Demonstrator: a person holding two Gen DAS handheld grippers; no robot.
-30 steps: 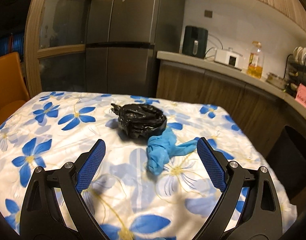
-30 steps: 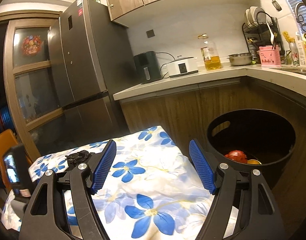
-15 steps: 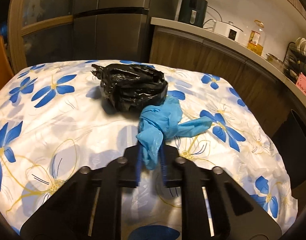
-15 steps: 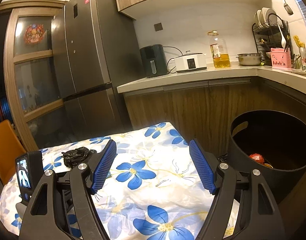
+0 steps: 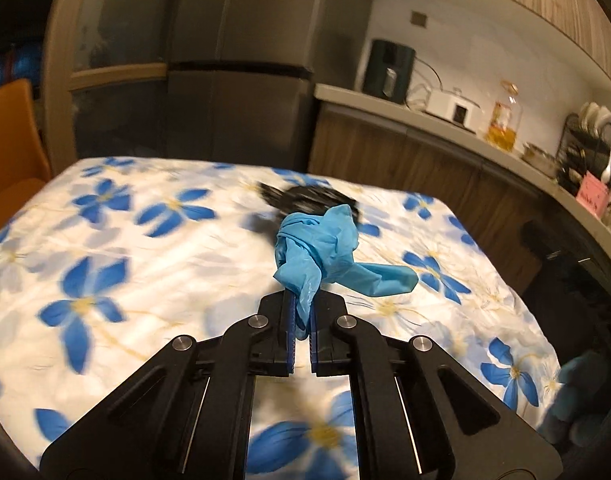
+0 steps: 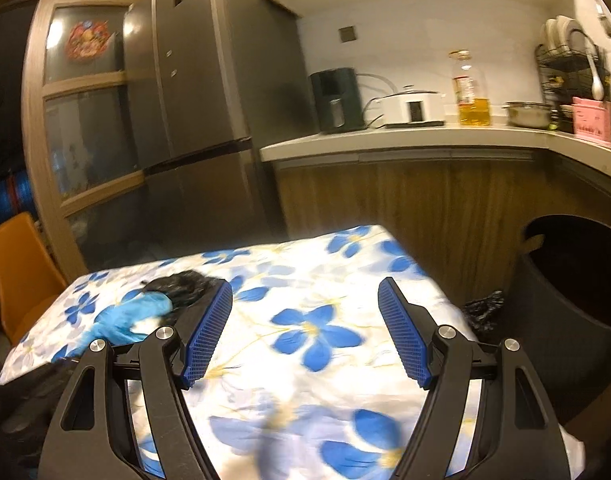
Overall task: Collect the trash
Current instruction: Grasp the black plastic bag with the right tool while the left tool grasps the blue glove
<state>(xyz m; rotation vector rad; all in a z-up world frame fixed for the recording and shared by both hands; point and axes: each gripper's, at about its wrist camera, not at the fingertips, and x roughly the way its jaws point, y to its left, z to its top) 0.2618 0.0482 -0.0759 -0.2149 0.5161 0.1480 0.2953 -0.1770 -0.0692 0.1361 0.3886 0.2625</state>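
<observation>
Left gripper: jaws nearly together, pinching the lower end of the blue glove; the glove bunches up above the blue pads, with one finger-like piece trailing to the right.
Blue glove, height: looks raised off the tablecloth in the left wrist view, though whether its trailing end touches the cloth cannot be told. In the right wrist view it shows as a blue bundle at the left, near the black bag.
Black plastic bag: crumpled, lying on the table just beyond the glove, partly hidden by it; blurred.
Right gripper: jaws spread wide, nothing between them, above the table's near right part.
Table: covered by a white tablecloth with blue flowers.
Trash bin: dark, round, open, on the floor to the right of the table, below the counter; its inside is too dark to read.
Small black scrap: on the floor between table edge and bin.
Far side: grey fridge, counter with oil bottle.
Far left: orange chair.
</observation>
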